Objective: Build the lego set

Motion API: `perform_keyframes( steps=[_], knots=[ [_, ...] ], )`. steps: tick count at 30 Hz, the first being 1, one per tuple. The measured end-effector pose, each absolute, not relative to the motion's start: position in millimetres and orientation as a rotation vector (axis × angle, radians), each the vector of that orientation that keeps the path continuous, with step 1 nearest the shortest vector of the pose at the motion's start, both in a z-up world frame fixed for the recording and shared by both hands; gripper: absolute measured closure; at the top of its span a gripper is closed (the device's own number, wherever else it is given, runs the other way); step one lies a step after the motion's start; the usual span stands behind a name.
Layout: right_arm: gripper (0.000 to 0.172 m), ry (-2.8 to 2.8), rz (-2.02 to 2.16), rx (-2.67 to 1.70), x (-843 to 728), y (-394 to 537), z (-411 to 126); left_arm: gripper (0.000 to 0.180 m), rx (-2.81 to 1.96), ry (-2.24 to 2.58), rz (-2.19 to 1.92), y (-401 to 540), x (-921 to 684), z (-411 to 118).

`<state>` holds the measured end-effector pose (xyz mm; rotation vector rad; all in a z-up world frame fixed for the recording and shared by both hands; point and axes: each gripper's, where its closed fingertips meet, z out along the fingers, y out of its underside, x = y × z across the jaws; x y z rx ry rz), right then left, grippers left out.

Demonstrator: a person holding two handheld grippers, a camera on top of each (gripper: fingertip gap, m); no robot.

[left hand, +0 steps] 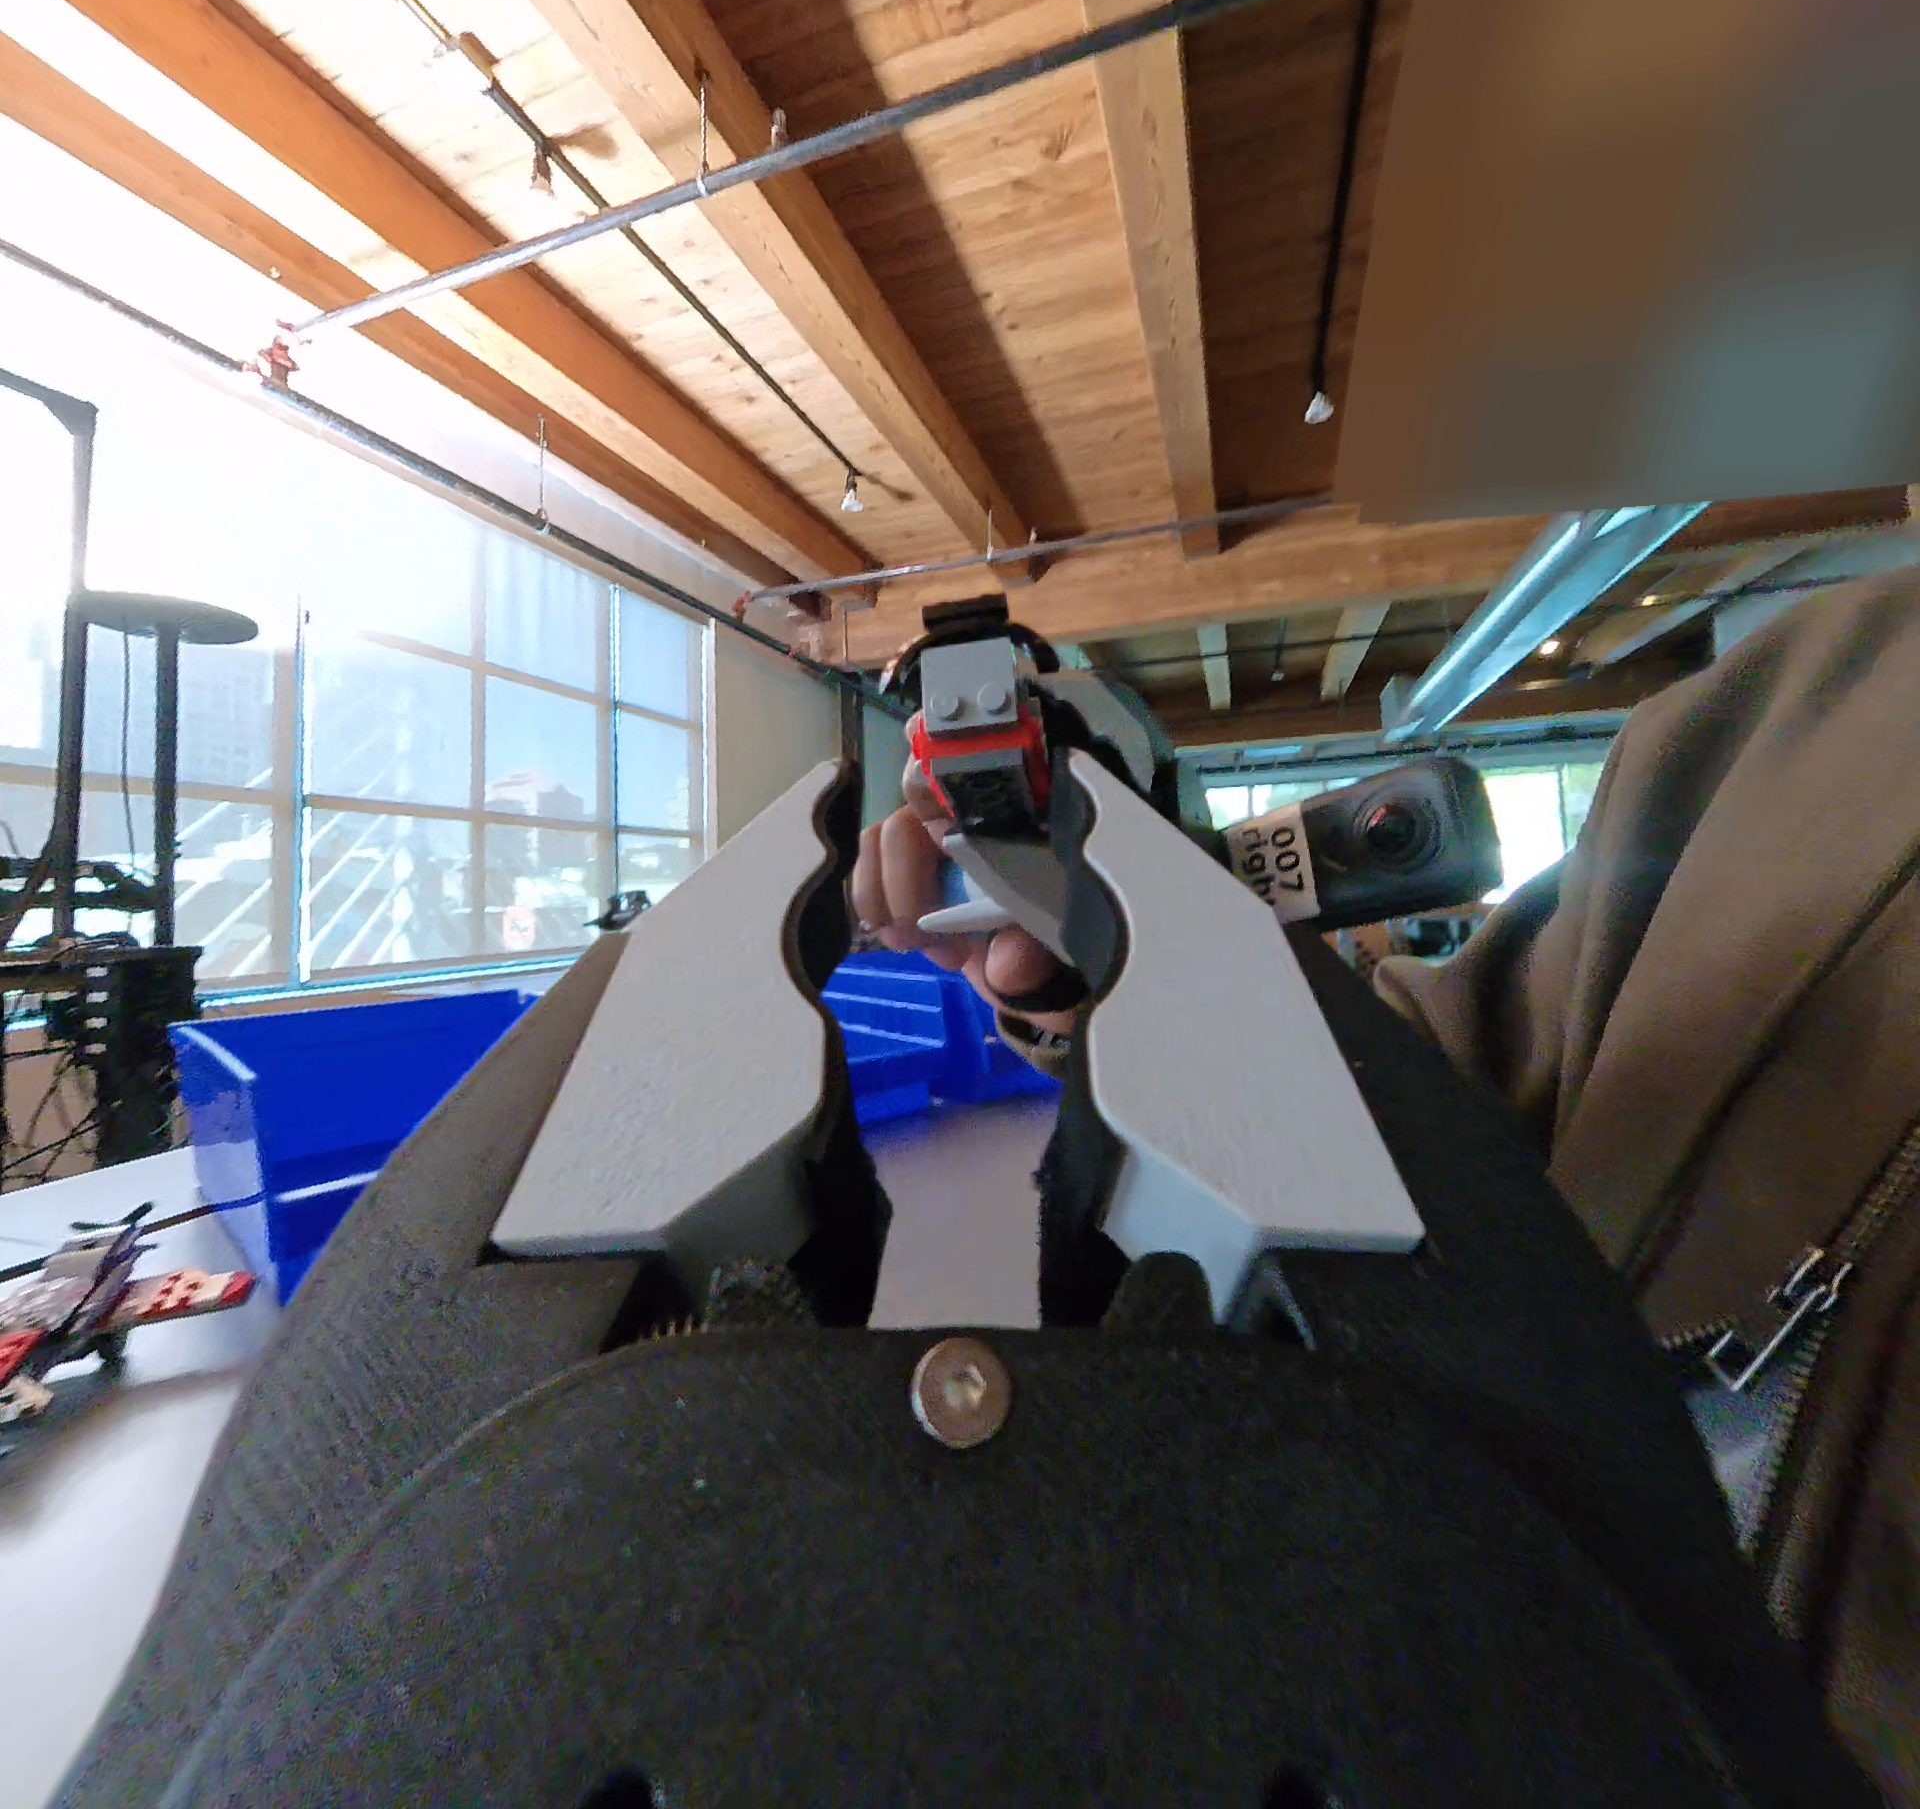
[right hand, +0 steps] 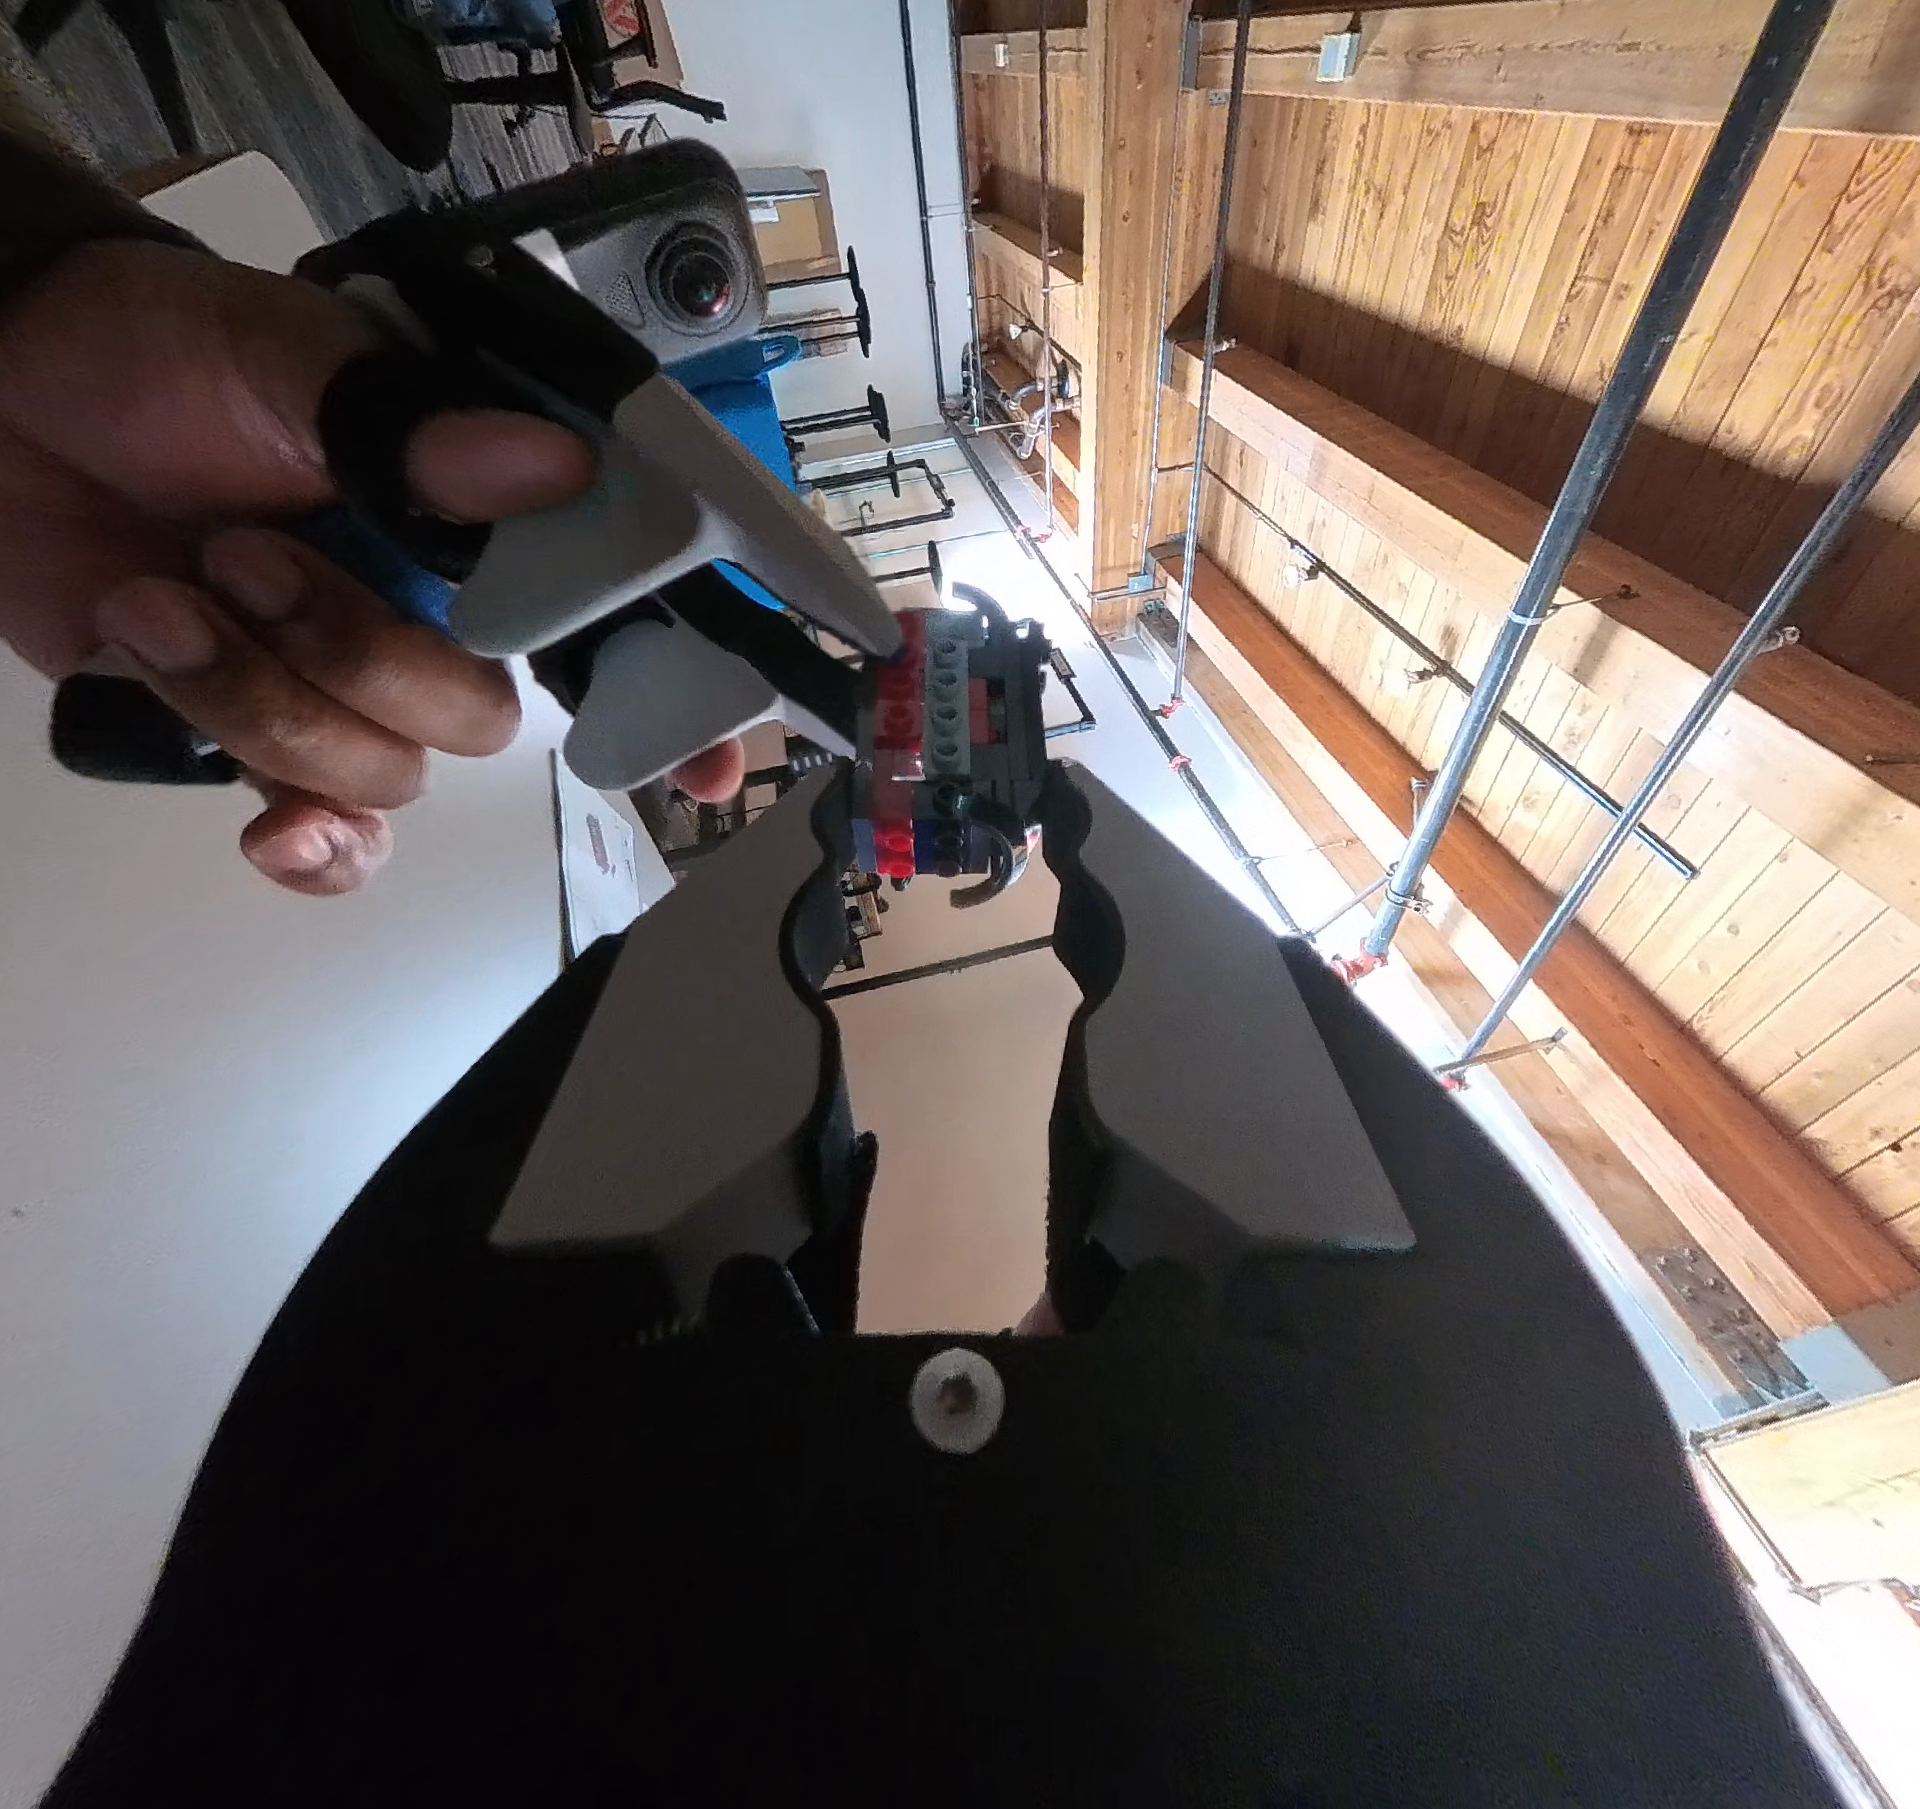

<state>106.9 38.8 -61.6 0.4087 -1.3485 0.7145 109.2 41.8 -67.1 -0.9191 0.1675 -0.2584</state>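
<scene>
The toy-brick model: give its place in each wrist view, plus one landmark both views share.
Left wrist view: toy-brick model sits just above centre, at this gripper's fingertips, against its right finger.
Right wrist view: toy-brick model sits just above centre, between this gripper's fingertips, with the other gripper's tips on its left side.
Shared landmark: the wooden beam ceiling.

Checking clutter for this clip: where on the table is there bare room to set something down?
Bare white table in front of the blue bins, and a strip between them and the red-and-white brick build. Crowded around the brick model, where left gripper and right gripper meet.
</scene>
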Motion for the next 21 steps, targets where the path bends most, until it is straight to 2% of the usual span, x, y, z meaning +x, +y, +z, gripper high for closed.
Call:
perform_keyframes(
  steps=[6,11,14,21],
  knots=[
    [0.134,-1.404,0.739,0.399,112,50,-60,0.121,-0.987,0.238,-0.071,33,102,-64],
    [0.134,-1.505,0.767,0.396,119,60,-60,0.106,-1.141,0.469,0.313,40,104,-63],
    [0.134,-1.537,0.778,0.394,123,67,-58,0.108,-1.164,0.662,0.509,45,105,-63],
    [0.134,-1.578,0.771,0.406,132,74,-57,0.11,-1.191,0.997,0.672,66,122,-54]
  ],
)
